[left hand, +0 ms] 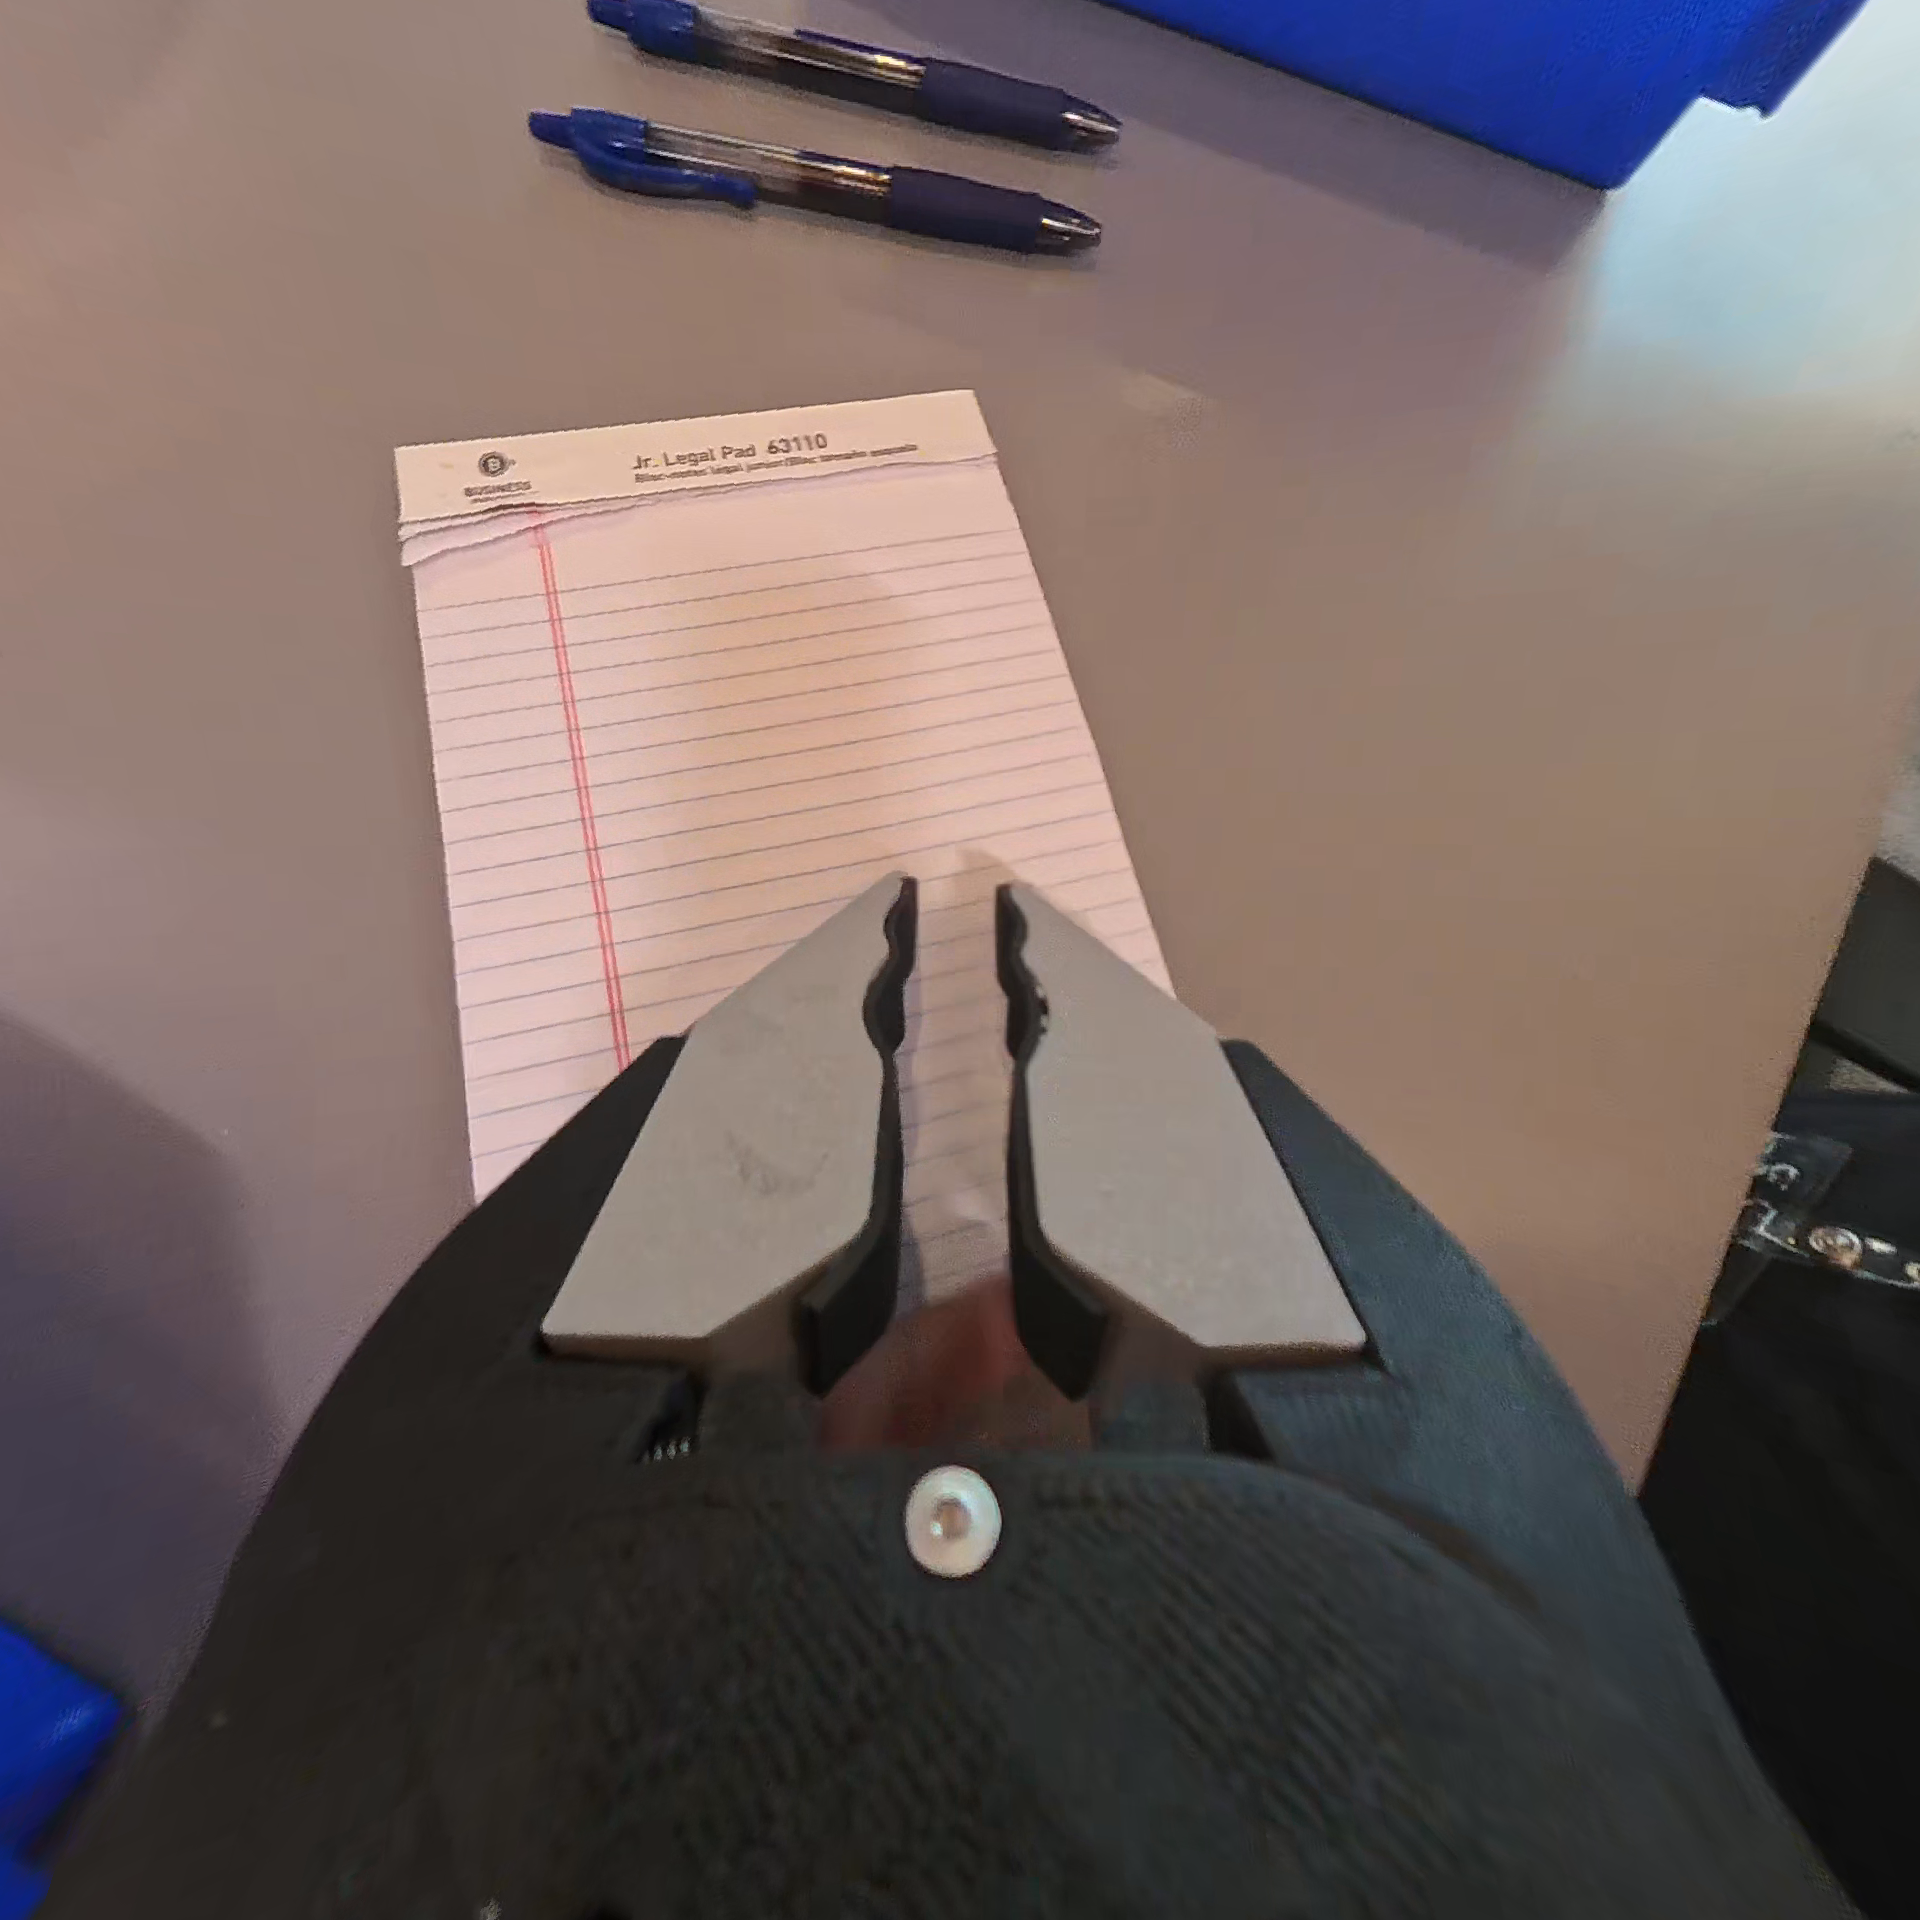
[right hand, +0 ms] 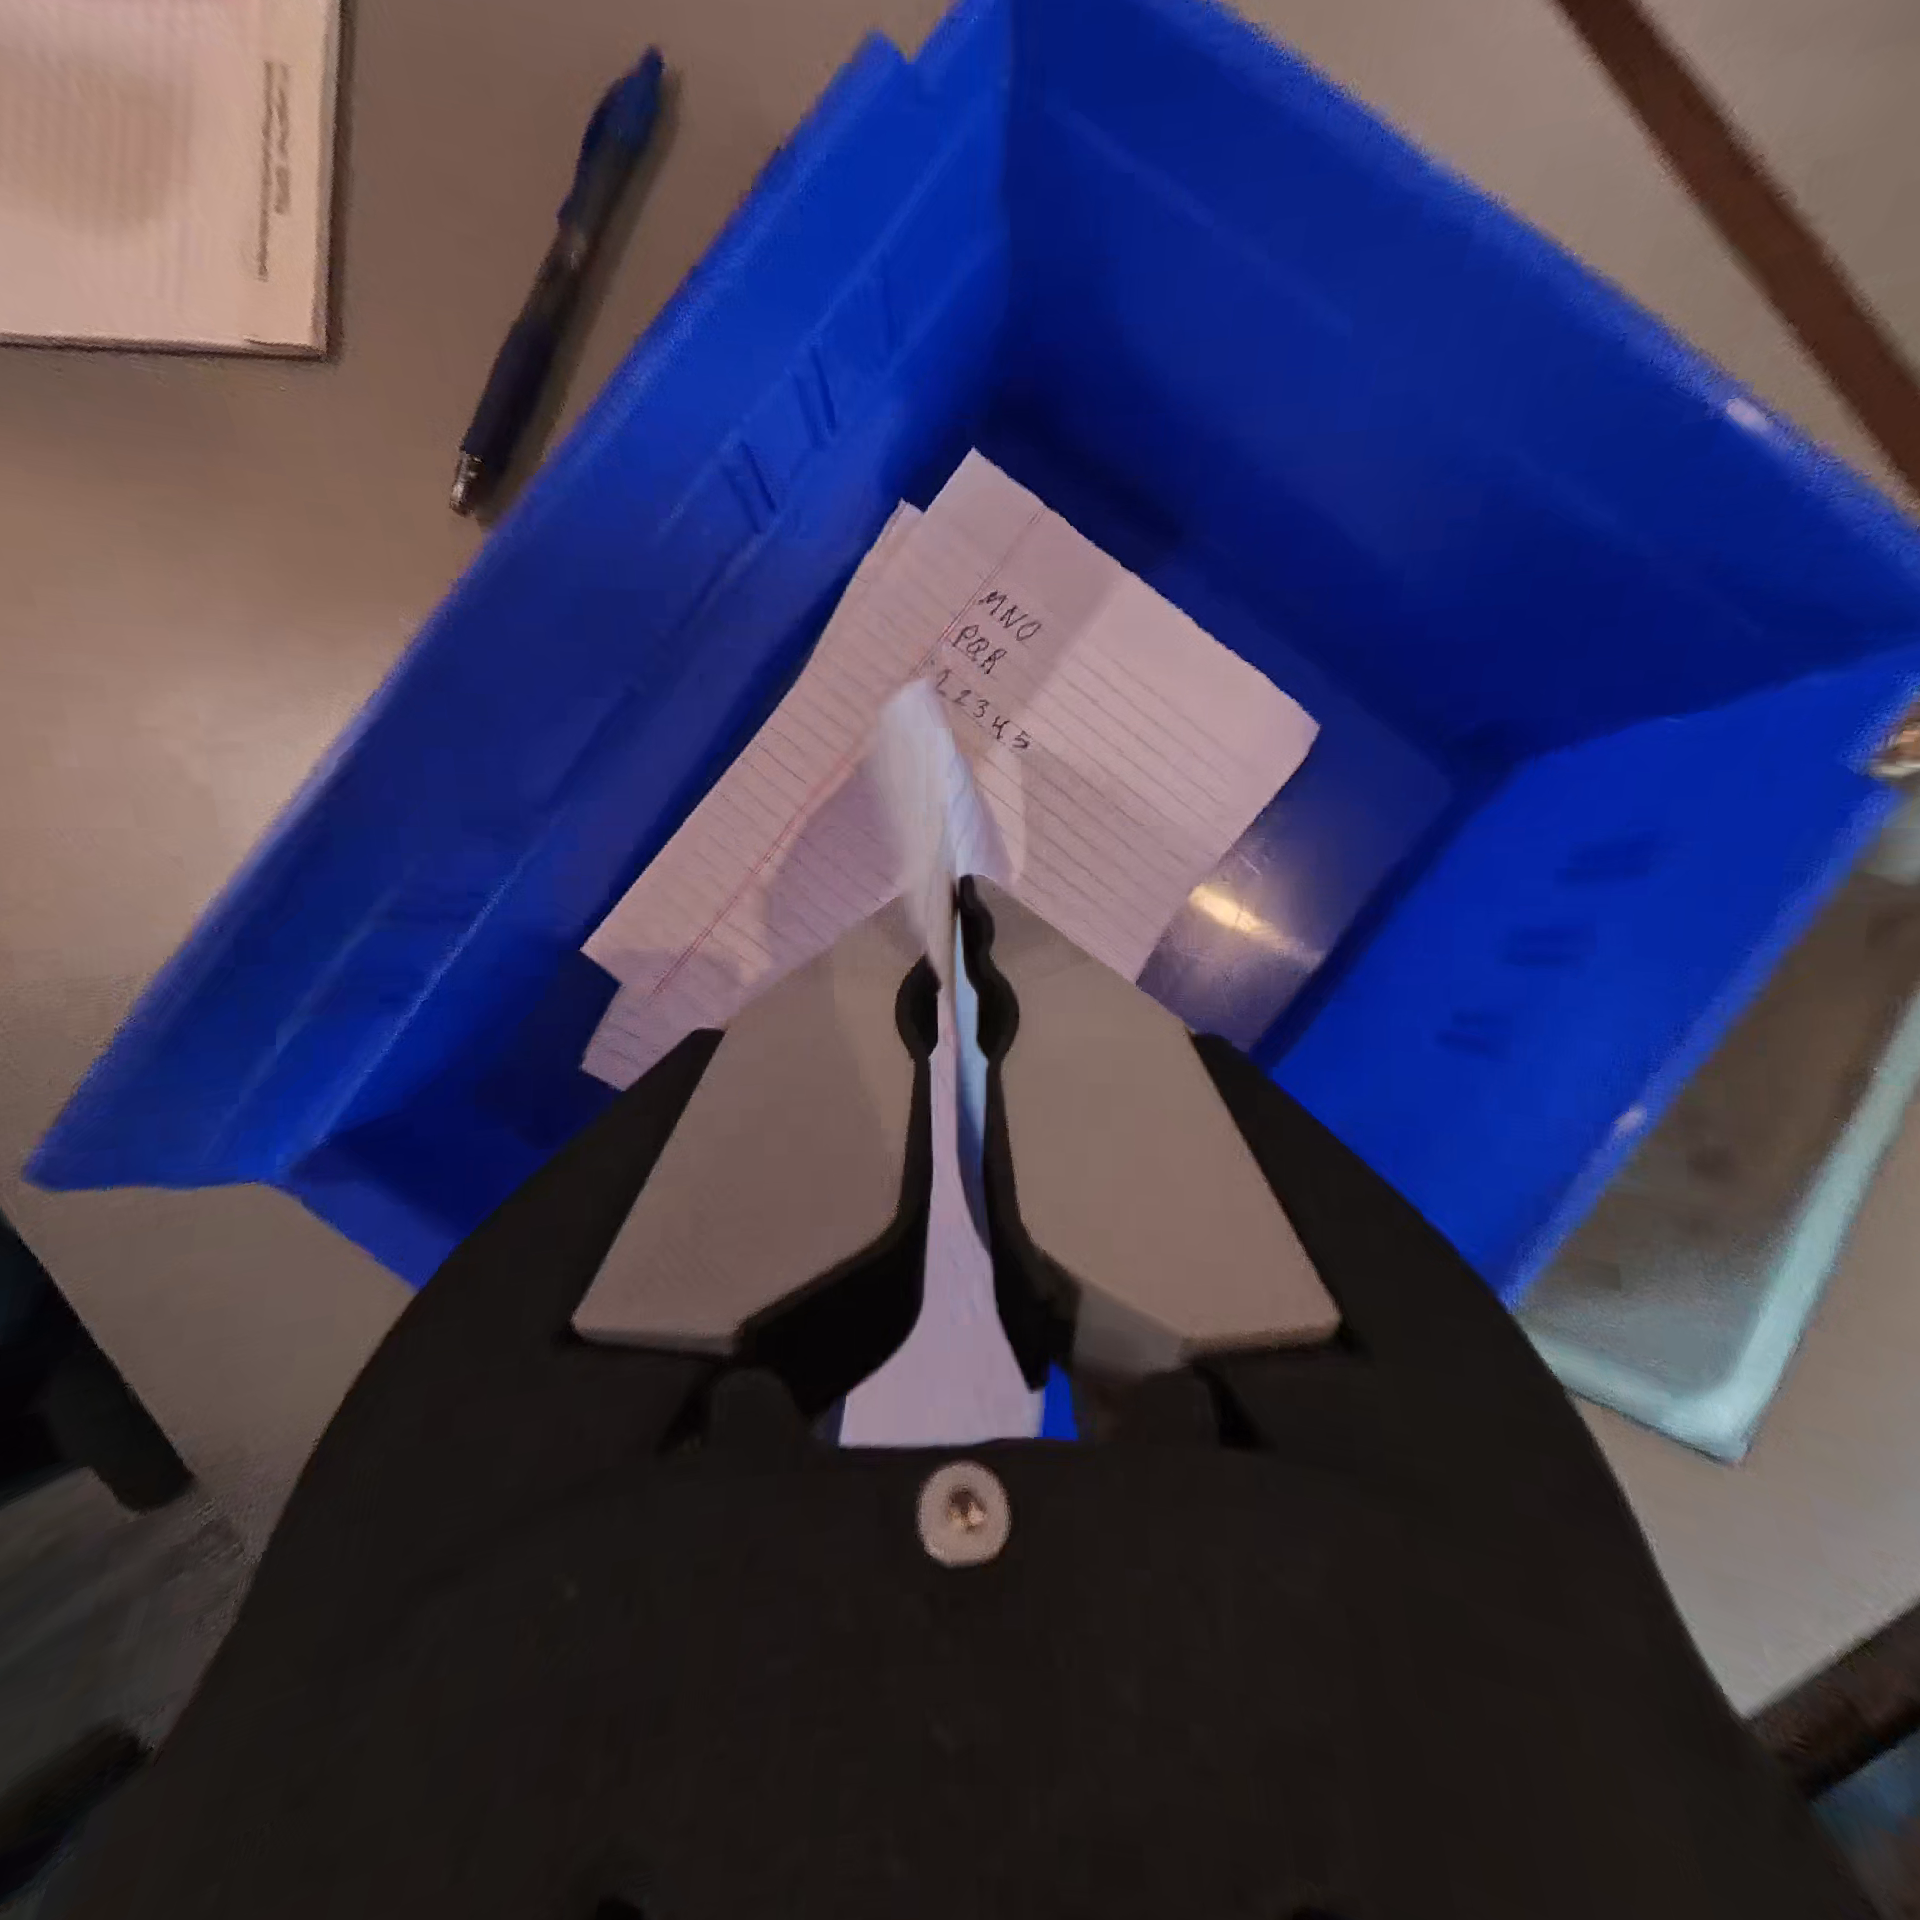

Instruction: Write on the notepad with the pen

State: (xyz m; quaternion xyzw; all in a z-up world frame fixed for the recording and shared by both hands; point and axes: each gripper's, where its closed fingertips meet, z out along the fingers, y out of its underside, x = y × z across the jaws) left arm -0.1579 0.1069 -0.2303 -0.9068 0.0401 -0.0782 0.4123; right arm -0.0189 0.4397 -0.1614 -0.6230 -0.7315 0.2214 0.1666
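A blue bin (right hand: pixel 1195 416) fills the frame's centre; loose lined sheets (right hand: pixel 1091 790) lie inside; grey table (right hand: pixel 208 831) at left.

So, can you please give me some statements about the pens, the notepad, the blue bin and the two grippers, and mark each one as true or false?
1. Two blue pens lie on the table beyond the notepad. True.
2. The left gripper holds a pen. False: its jaws stand slightly apart over the notepad, with nothing between them.
3. The right gripper is shut on a sheet of paper above the blue bin. True.
4. The blue bin is empty. False: lined sheets with handwriting lie inside it.
5. The notepad's top page is covered with writing. False: its lines look blank.
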